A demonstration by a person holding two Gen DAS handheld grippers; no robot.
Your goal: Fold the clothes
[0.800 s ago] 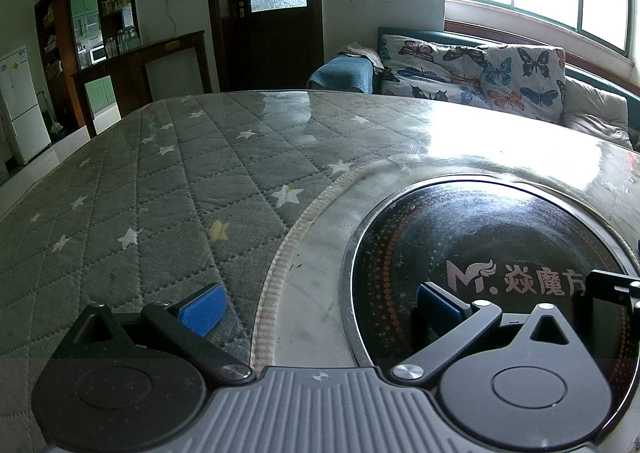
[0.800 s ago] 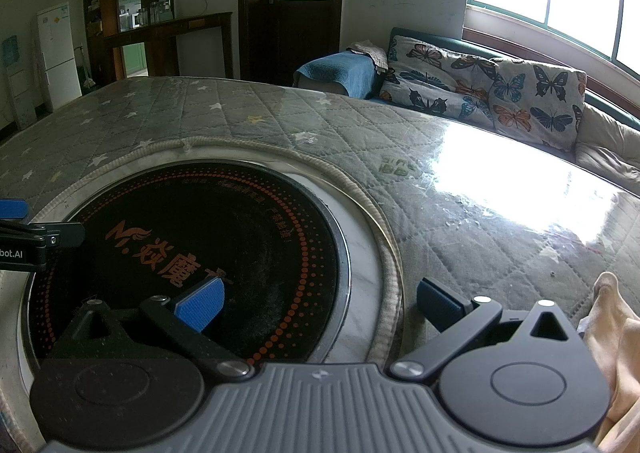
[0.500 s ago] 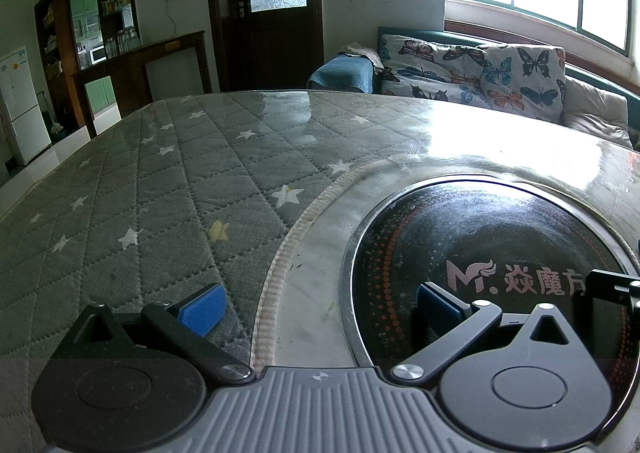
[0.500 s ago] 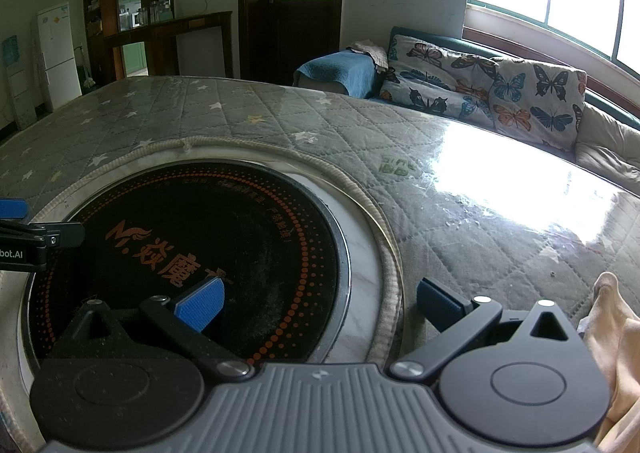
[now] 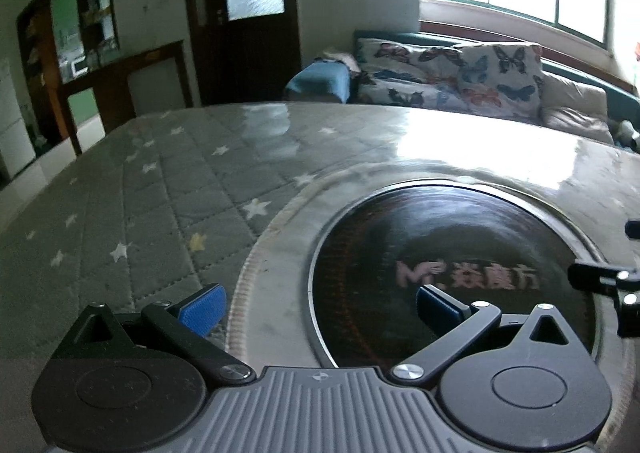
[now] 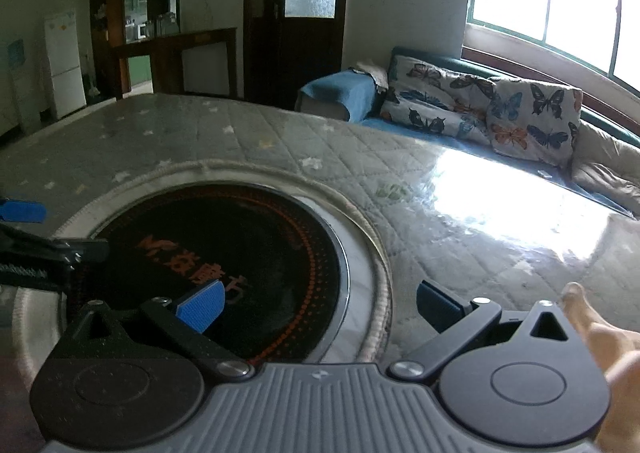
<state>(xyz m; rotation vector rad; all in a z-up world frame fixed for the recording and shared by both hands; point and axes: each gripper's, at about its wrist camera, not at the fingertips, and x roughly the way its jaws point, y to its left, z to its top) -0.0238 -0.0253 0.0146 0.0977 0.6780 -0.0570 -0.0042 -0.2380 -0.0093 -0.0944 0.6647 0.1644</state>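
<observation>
- Both grippers, left (image 5: 320, 307) and right (image 6: 320, 307), stand wide open, grasping nothing.
- We see the garment (image 6: 600, 349), peach, at 4 o'clock in the right view.
- We judge it soft and light; pinch an edge.

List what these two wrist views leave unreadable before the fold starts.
- Peach garment, right wrist view: cut by the right edge and hidden behind the right gripper; type and lay unclear.
- Black disc lettering, left wrist view: motion-blurred.
- Shelf contents, right wrist view: too small.
- Person: out of frame.
</observation>
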